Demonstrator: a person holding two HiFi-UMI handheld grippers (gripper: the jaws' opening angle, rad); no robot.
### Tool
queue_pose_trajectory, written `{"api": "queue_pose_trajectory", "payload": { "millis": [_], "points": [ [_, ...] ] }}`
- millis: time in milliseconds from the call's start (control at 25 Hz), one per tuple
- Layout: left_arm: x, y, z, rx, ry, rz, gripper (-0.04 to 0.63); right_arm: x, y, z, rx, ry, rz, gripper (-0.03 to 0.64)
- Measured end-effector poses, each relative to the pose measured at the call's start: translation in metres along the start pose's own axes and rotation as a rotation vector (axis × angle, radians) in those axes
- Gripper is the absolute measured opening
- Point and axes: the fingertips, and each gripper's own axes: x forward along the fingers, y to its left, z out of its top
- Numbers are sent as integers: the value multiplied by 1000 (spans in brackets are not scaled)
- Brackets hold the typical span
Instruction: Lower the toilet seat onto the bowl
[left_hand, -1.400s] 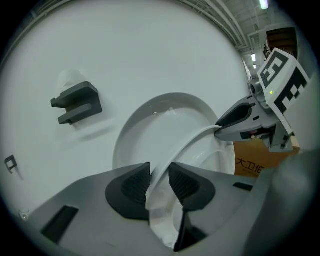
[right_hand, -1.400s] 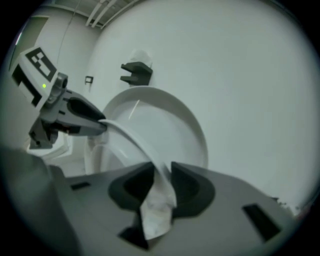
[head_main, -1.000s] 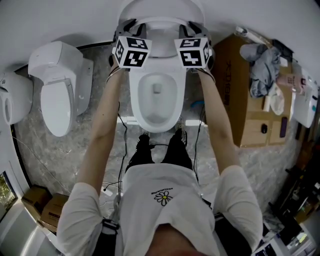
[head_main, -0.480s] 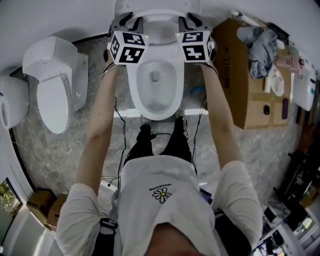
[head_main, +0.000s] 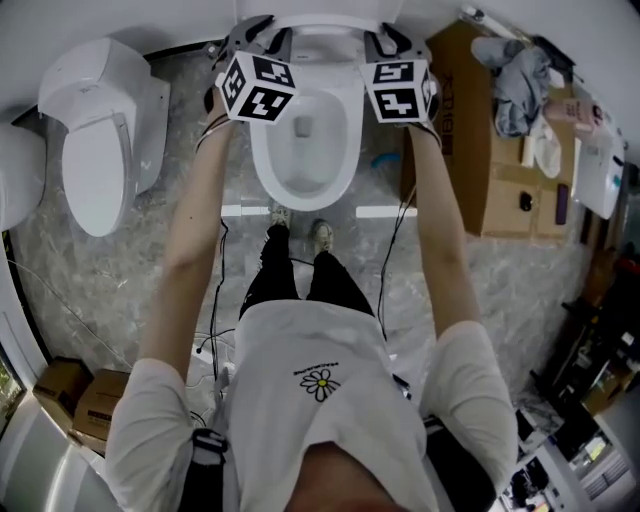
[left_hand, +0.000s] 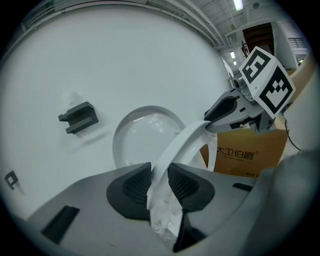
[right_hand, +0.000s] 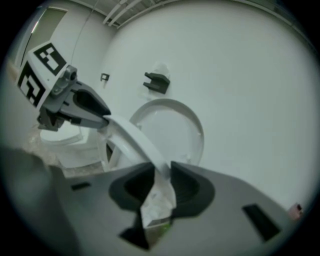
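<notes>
2 grippers work on 1 toilet seat (left_hand: 186, 142). The left gripper (left_hand: 159, 181) has its jaws partly closed, and both dark pads press on the left side of the white seat ring. The right gripper (right_hand: 161, 181) grips the right side of the ring the same way. Each gripper carries 1 marker cube (head_main: 258, 88). The seat hangs tilted, clear of the bowl (head_main: 300, 180), and stands apart from the upright lid (left_hand: 142, 137) behind it.

The head view shows 2 whole toilets: the open one between the person's arms and a closed toilet (head_main: 95, 130) to its left. The open bowl holds only a small dark outlet (head_main: 303, 128).

There are 3 cardboard boxes. 1 large box (head_main: 490, 190) stands just right of the open toilet with a grey cloth (head_main: 515, 85) on top. 2 small boxes (head_main: 85, 400) sit at the lower left. 1 dark bracket (left_hand: 78, 117) is on the wall.
</notes>
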Motion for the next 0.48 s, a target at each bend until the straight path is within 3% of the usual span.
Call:
{"api": "queue_pose_trajectory", "payload": {
  "millis": [480],
  "points": [
    [-74,-61,-52,58,88,88,127,-72,58,-55,-131,-34,27,123]
  ]
}}
